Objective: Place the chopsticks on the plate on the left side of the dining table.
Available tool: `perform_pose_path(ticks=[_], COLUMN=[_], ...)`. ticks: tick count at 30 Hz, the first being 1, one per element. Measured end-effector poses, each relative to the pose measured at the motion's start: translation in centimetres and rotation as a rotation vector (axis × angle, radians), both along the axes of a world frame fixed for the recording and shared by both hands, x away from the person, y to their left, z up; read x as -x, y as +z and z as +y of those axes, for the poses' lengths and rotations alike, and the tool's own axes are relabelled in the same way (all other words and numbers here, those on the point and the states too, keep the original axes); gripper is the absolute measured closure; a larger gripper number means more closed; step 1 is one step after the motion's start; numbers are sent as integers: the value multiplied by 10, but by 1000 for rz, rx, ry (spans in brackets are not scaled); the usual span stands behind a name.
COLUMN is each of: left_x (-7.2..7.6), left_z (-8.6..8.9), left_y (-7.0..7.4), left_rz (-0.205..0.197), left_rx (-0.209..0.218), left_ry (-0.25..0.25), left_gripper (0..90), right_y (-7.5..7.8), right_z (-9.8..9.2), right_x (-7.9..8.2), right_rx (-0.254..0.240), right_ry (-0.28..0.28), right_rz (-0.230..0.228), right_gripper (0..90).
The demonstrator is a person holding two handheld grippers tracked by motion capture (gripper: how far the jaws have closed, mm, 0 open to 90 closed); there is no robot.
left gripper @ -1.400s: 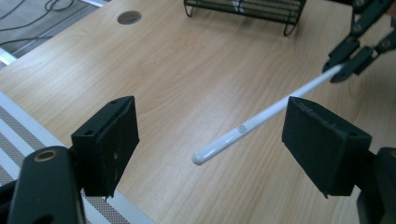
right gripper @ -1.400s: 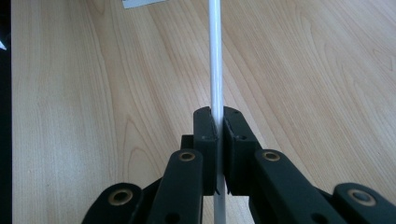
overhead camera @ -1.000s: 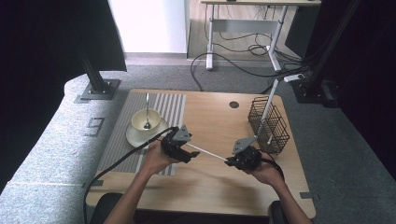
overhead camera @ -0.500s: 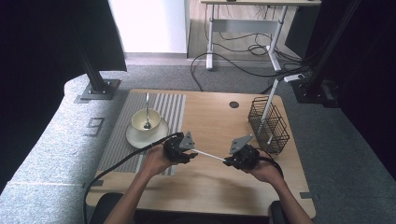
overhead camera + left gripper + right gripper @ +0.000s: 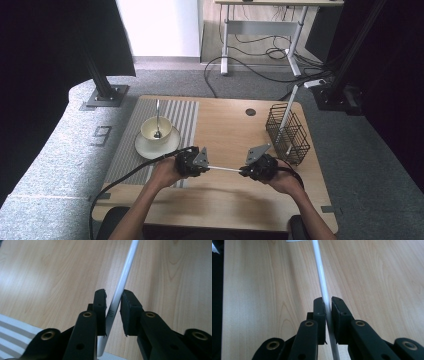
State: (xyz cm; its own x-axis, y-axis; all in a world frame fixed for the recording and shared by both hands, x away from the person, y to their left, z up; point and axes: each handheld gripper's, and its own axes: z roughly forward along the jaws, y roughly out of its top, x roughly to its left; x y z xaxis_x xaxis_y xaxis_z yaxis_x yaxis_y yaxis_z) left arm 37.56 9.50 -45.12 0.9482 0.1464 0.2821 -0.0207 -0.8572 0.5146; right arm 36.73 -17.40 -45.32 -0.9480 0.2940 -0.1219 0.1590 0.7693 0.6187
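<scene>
A thin white utensil handle (image 5: 225, 170) spans the gap between my two grippers, just above the wooden table (image 5: 225, 130). My left gripper (image 5: 209, 167) holds its left end. In the left gripper view the jaws (image 5: 113, 310) have just been closing, and the handle (image 5: 125, 272) sits slanted between the pads, touching both. My right gripper (image 5: 241, 172) holds the other end. In the right gripper view it (image 5: 326, 312) is shut tight on the handle (image 5: 319, 267), which runs on away from it over the wood.
A cream bowl on a saucer (image 5: 156, 131) with a spoon (image 5: 157, 117) in it stands on the grey striped mat (image 5: 185, 117) at the left. A black wire basket (image 5: 287, 132) holding an upright utensil stands at the right. A round hole (image 5: 250, 112) lies in the tabletop at the back.
Both hands stay almost where they were near the table's front. The left gripper has edged slightly toward the handle's end; the handle still hangs level between the two.
</scene>
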Motion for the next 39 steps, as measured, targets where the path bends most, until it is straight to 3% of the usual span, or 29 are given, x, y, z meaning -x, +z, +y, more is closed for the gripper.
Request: perform_pose_path(ticks=[7,12,13,14,17,21,23,31,39], left_x=[5,5,5,4,2,-2,-4,-9,-12], left_z=[-2,-1,-1,0,1,6,10,21,38], left_y=[-2,0,1,1,1,1,2,2,7], left_rz=[32,52,56,60,63,74,93,107,108], left_rx=[-21,-5,0,1,-2,15,34,46,84], left_ry=[-94,-91,-86,-77,-44,2,26,88,153], left_gripper=[836,845,845,845,845,844,844,844,844], right_y=[1,1,2,2,5,8,9,11,8], right_z=[-4,-5,-7,-7,-11,-15,-16,-21,-25], right_x=[-3,-5,-7,-7,-11,-11,-11,-11,-8], right_rx=[12,11,-7,-7,-62,-105,-119,-182,-203], right_ry=[1,-3,-27,-27,-88,-130,-149,-209,-238], right_rz=[-29,-41,-50,-50,-78,-78,-87,-91,-100], right_gripper=[769,730,600,600,400,292,253,201,184])
